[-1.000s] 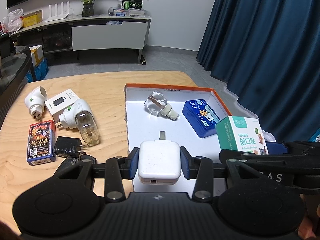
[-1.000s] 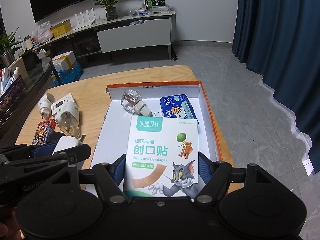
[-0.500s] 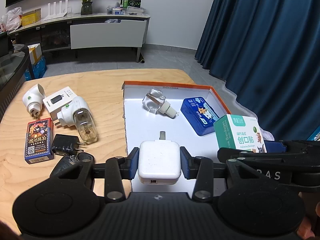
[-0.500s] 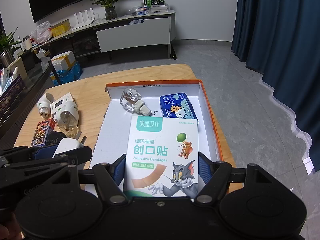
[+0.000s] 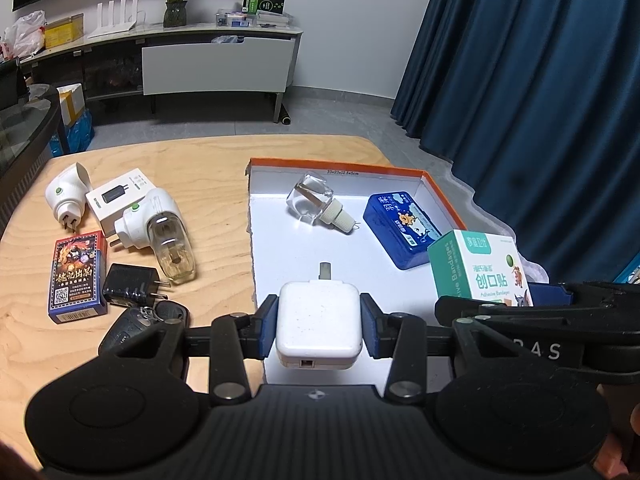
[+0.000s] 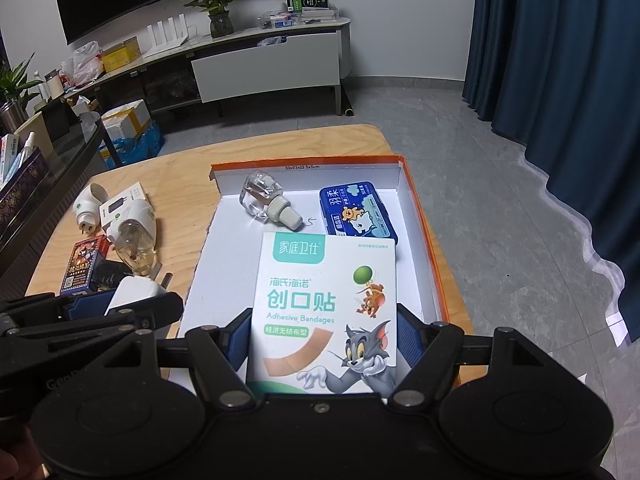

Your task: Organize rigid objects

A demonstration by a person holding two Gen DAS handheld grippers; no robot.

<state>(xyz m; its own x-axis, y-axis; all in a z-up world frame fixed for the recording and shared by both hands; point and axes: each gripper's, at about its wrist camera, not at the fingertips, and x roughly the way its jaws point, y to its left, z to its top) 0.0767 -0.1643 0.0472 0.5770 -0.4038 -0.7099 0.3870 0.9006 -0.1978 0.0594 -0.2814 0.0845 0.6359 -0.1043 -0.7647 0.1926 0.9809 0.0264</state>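
Over the orange-rimmed box (image 5: 444,196), we hold the white charger (image 5: 318,322) in the left tongs (image 5: 319,326), bandage box (image 6: 324,312) in the right tongs (image 6: 322,340); free floor lies at 12 o'clock.

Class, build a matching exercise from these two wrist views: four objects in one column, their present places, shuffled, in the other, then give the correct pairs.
Things:
1. white charger
2. bandage box
3. blue tin
4. card pack

Places:
A. lying inside the orange-rimmed box
B. gripped in the right tool
C. lying on the wooden table
D. gripped in the left tool

Pairs: 1-D, 2-B, 3-A, 4-C
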